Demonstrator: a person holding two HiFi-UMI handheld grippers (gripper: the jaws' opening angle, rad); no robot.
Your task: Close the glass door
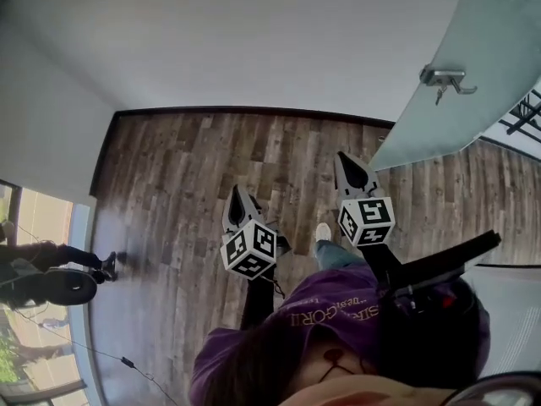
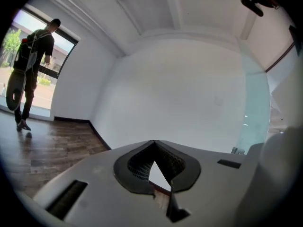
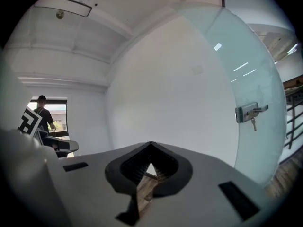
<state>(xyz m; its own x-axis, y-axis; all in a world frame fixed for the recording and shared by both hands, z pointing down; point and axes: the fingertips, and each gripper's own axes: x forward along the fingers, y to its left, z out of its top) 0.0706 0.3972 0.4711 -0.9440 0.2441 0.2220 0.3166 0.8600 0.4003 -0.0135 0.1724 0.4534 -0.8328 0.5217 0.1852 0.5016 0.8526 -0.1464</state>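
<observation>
The frosted glass door [image 1: 473, 66] stands ajar at the upper right of the head view, with a metal lock and key [image 1: 446, 79] on its face. In the right gripper view the glass door [image 3: 246, 79] fills the right side, its lock [image 3: 249, 112] well ahead of the jaws. My right gripper [image 1: 341, 157] points toward the white wall, shut and empty, some way short of the door. My left gripper [image 1: 237, 191] is beside it to the left, also shut with nothing held. The left gripper view shows the door's edge [image 2: 255, 98] at the right.
A white wall [image 1: 254, 41] runs across ahead, above a dark wood floor [image 1: 186, 193]. A person [image 2: 31, 65] stands by a window at the far left. A stair railing [image 1: 528, 112] shows past the door at the right.
</observation>
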